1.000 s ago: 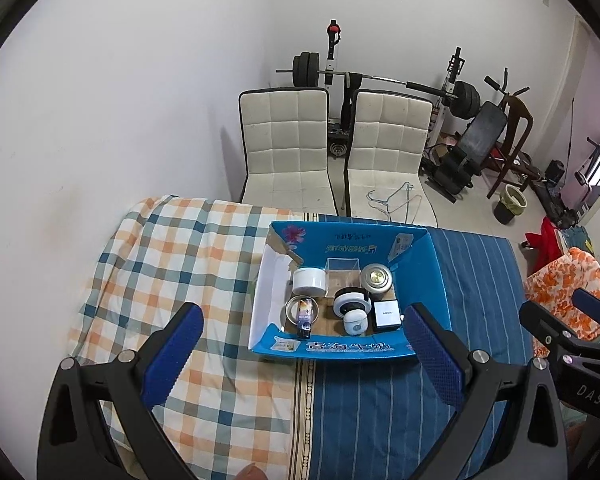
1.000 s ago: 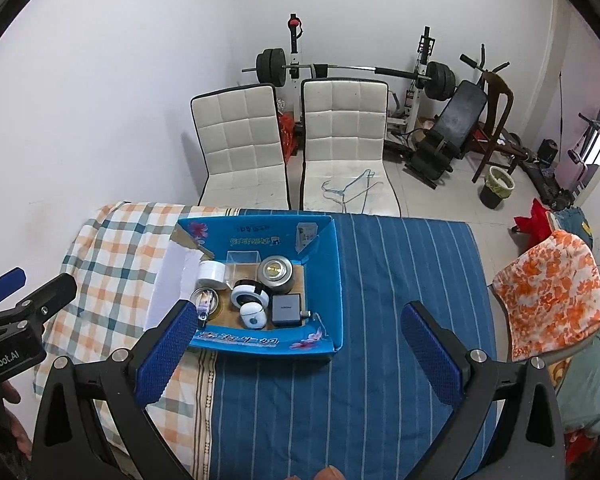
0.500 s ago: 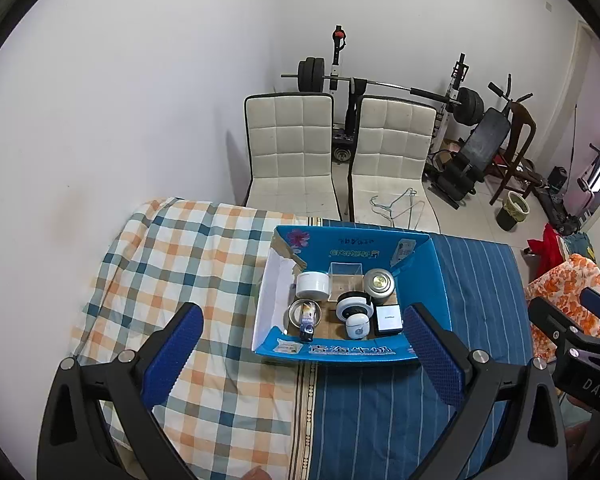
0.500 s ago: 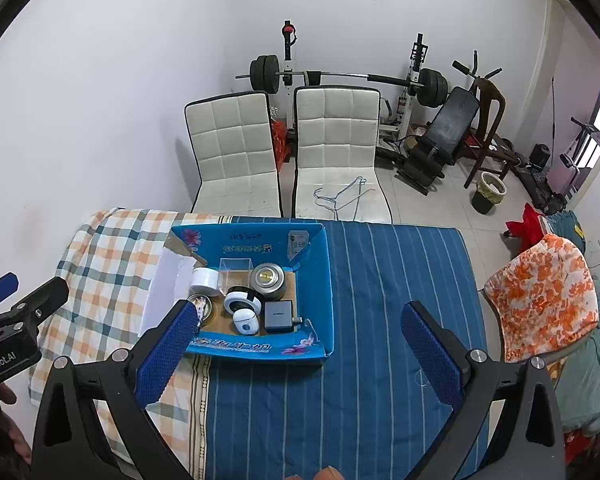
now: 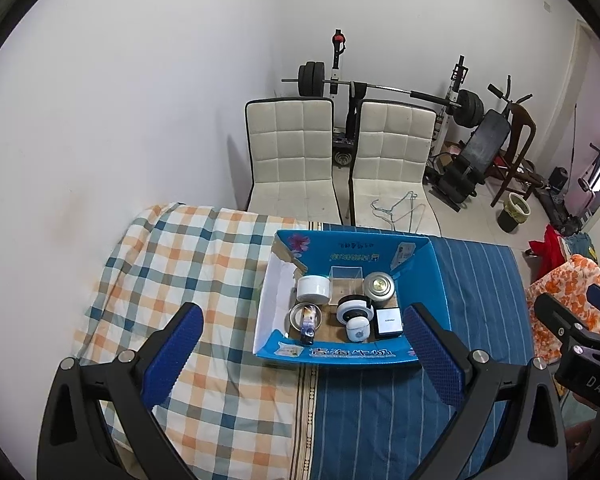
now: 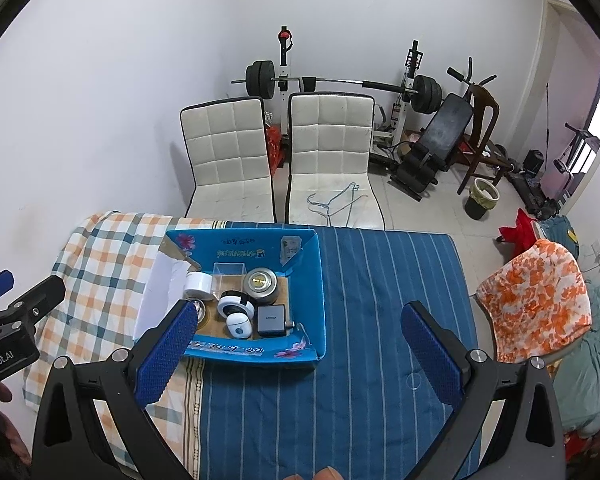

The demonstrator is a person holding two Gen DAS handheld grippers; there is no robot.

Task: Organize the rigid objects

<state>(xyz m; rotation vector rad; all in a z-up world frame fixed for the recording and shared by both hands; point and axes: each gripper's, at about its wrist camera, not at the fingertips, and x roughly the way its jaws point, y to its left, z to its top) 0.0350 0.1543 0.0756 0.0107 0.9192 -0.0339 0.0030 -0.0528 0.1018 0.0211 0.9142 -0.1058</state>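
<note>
Blue box (image 5: pixel 340 356) near far edge of bed (image 5: pixel 188 264), astride the plaid–striped seam. Held, left to right: white roll (image 5: pixel 313 289), steel dish (image 5: pixel 305 316), clear case (image 5: pixel 345 284), round camera (image 5: pixel 353 307), metal puck (image 5: pixel 379 285), grey cube (image 5: pixel 389 321). Nothing loose outside; judged near complete. Left gripper (image 5: pixel 304 350) and right gripper (image 6: pixel 296 346) spread wide, empty, well short of box.

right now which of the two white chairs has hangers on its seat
The right chair, the one nearer the weight bench. Wire hangers lie on its seat; the left chair has a bare seat.
</note>
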